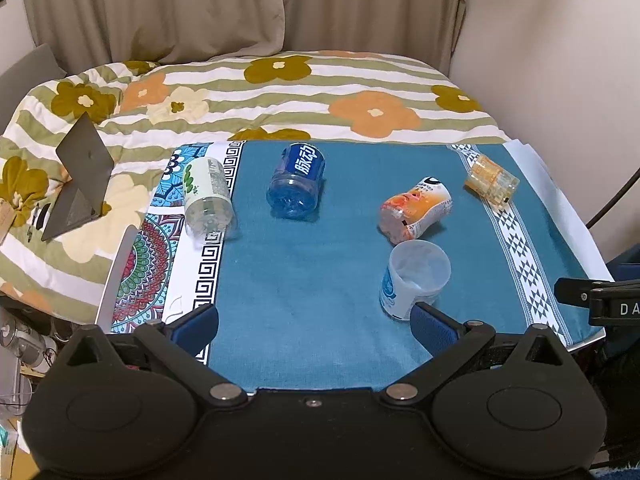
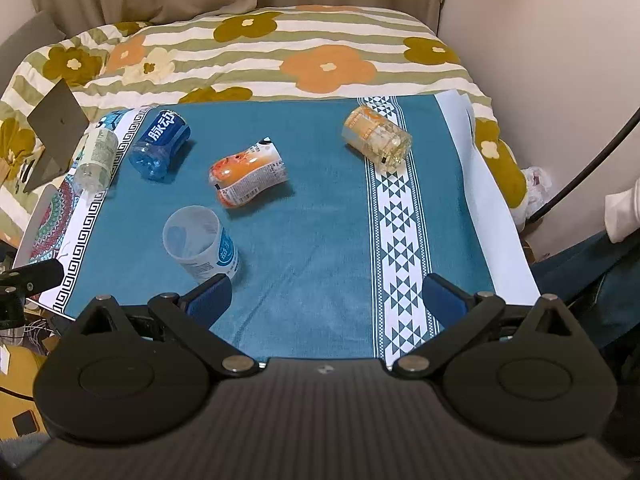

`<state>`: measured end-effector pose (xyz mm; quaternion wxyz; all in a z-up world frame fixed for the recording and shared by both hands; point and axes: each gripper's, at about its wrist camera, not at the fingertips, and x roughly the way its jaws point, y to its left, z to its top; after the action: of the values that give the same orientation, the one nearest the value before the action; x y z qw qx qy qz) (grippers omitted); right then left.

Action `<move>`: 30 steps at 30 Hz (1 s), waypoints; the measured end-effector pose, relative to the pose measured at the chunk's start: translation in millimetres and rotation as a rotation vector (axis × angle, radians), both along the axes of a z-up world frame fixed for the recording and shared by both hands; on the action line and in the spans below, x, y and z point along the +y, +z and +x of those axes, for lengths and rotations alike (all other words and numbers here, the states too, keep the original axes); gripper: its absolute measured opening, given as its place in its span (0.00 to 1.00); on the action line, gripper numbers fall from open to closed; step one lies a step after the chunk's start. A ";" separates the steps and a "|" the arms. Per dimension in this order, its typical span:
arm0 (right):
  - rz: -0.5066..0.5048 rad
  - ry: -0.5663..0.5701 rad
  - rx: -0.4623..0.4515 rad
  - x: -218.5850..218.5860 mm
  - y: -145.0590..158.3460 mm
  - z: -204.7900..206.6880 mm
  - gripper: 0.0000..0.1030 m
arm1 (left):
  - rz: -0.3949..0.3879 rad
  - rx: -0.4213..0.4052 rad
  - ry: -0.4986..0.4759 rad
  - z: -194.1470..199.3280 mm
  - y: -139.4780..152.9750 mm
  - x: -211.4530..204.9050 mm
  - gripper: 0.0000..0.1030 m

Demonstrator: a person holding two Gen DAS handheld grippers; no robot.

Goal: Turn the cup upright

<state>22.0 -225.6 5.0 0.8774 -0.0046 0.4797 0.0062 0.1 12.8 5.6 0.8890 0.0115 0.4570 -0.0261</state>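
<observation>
We saw cup [image 1: 414, 276] near front edge of table [image 1: 304, 264], tilted, mouth facing us. Left gripper [image 1: 314, 326] released, right finger beside cup; right gripper [image 2: 326, 296] released, similarly close.

Each gripper, left gripper [image 1: 314, 326] and right gripper [image 2: 326, 300], has a black plastic body, round pivot housings, silver screws, and blue padded fingers [image 1: 432, 328].

Beyond the desk [image 1: 360, 360] with its teal cloth I see a bed [image 1: 280, 92] under a striped, flowered quilt. Beige curtains [image 1: 160, 8] hang behind it, and a plain pale wall [image 1: 560, 60] stands to the right. A grey laptop [image 1: 80, 176] sits half-open on the quilt.
</observation>
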 end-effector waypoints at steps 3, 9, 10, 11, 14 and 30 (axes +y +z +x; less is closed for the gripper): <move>-0.001 0.000 0.001 0.1 -0.6 0.0 1.00 | 0.000 -0.002 0.001 -0.2 0.1 -0.3 1.00; -0.005 -0.001 -0.001 -0.8 -0.8 -1.1 1.00 | 0.000 -0.011 0.004 -1.4 1.5 -0.5 1.00; -0.006 -0.001 -0.001 -0.6 -0.7 -1.2 1.00 | -0.001 -0.013 0.004 -1.5 1.6 -0.5 1.00; -0.006 -0.001 -0.001 -0.5 -0.7 -1.2 1.00 | -0.001 -0.015 0.004 -1.6 1.8 -0.5 1.00; -0.006 -0.002 -0.002 -0.2 -0.7 -1.3 1.00 | 0.000 -0.018 0.006 -1.7 2.1 -0.4 1.00; -0.005 -0.003 -0.010 -1.2 3.0 -2.1 1.00 | 0.022 -0.033 0.014 -3.9 3.1 4.5 1.00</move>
<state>19.9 -226.8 8.0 0.8798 -0.0063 0.4752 0.0036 -3.8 17.4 8.7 0.8963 0.0186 0.4428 -0.0148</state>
